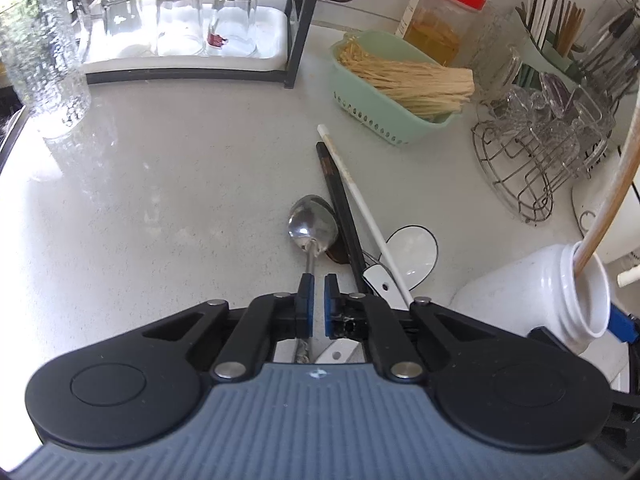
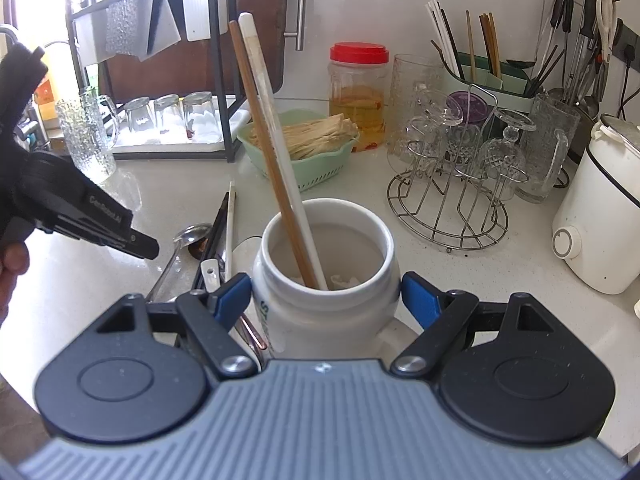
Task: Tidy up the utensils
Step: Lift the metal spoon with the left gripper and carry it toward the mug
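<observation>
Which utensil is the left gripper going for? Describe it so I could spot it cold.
On the pale countertop, in front of the green basket, lies a small heap of utensils. The metal spoon lies at its left edge, its handle between the left gripper fingers. It is the only shiny steel piece; beside it are dark chopsticks, a white chopstick and a white ceramic spoon.
</observation>
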The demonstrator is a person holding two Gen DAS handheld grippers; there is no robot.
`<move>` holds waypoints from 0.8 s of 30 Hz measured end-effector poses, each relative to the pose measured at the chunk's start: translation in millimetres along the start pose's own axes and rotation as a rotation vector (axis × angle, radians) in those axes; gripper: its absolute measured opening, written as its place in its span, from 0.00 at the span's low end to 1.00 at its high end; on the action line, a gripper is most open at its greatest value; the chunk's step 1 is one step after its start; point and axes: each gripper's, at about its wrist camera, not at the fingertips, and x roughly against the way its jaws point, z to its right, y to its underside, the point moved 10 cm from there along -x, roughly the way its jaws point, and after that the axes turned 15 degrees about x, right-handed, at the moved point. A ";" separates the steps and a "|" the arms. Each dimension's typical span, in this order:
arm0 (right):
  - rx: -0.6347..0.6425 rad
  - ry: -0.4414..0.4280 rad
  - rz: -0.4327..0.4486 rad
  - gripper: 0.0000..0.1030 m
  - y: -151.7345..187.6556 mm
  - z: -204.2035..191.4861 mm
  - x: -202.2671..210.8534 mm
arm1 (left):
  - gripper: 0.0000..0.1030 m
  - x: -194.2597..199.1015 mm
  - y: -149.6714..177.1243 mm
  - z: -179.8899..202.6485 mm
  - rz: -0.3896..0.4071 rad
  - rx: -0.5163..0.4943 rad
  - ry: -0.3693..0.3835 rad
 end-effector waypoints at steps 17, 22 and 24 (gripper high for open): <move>-0.005 0.012 -0.012 0.82 -1.1 -0.4 -1.9 | 0.46 -51.0 -27.8 9.9 -0.029 -0.166 -0.007; -0.006 0.018 -0.016 0.82 -1.6 -0.7 -2.6 | 0.45 -61.6 -30.5 11.9 -0.040 -0.197 -0.013; -0.006 0.019 -0.016 0.83 -1.5 -0.6 -2.6 | 0.45 -63.1 -30.6 13.3 -0.040 -0.212 -0.014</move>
